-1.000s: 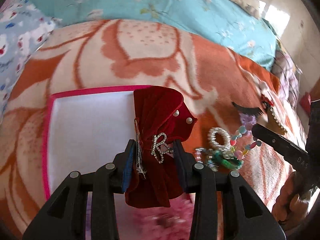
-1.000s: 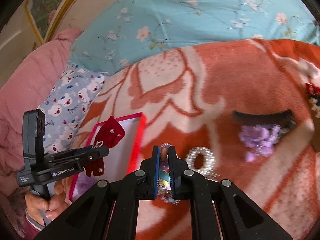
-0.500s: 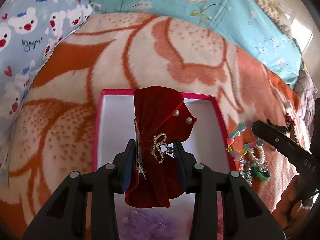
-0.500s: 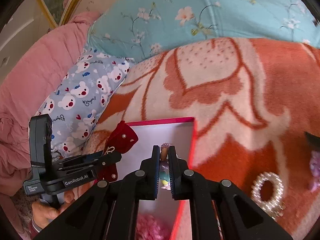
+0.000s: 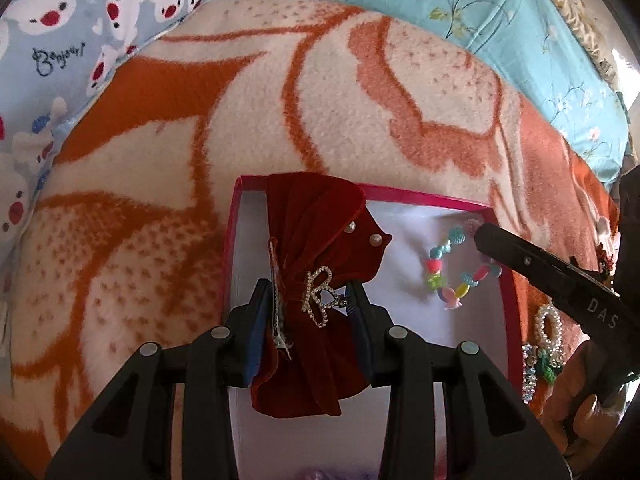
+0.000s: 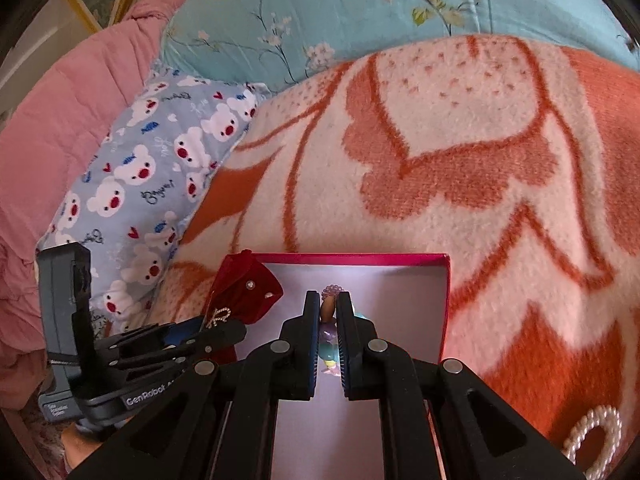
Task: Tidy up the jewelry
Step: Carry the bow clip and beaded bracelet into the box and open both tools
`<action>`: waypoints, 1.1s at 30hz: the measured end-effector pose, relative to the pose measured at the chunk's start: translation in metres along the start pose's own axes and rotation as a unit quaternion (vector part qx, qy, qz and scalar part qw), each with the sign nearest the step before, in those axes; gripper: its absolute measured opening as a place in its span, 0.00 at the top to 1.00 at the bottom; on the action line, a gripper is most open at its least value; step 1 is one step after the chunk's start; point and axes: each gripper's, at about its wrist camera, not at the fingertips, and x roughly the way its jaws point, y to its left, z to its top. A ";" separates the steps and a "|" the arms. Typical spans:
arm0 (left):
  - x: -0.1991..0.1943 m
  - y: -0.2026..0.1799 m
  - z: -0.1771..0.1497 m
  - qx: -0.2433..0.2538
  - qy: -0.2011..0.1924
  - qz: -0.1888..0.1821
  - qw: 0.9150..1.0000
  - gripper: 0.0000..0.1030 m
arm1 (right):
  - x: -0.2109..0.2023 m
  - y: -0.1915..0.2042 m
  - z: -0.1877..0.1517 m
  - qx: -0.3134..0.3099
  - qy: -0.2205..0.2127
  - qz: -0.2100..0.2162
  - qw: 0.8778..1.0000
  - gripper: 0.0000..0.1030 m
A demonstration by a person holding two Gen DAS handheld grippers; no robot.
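Both fingers gripping: L gripper (image 5: 310, 308) red bow (image 5: 320, 248), R gripper (image 6: 329, 334) bead bracelet (image 5: 460, 268); pearl ring (image 5: 550, 334) only L view

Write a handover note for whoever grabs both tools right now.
Left tool: shut on the red velvet bow clip, held above the pink box.
Right tool: shut on the colourful bead bracelet, hanging over the box.
Done: both pieces carried to the box.
Left: release both inside, then collect the pearl ring and green beaded piece lying on the blanket.
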 end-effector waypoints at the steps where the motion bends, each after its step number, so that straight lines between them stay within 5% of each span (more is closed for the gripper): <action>1: 0.003 -0.001 0.000 0.002 0.003 0.003 1.000 0.65 | 0.004 -0.002 0.000 0.000 0.004 -0.004 1.000 0.93; 13: 0.009 -0.007 0.001 0.015 0.003 0.025 1.000 0.64 | 0.021 -0.019 -0.009 0.006 0.032 -0.029 0.999 0.92; 20: 0.010 -0.010 0.001 0.020 0.003 0.033 0.999 0.53 | 0.021 -0.018 -0.008 0.004 0.034 -0.033 0.999 0.88; 23: 0.005 -0.010 0.000 0.020 0.001 0.030 0.999 0.52 | 0.019 -0.018 -0.007 0.009 0.034 -0.029 0.999 0.84; 27: -0.007 -0.011 -0.003 0.020 -0.009 0.033 0.999 0.42 | 0.002 -0.018 -0.008 0.017 0.019 -0.020 0.999 0.65; 33: -0.034 -0.014 -0.008 0.013 -0.032 0.029 0.999 0.41 | -0.036 -0.017 -0.017 0.018 -0.003 -0.013 1.000 0.65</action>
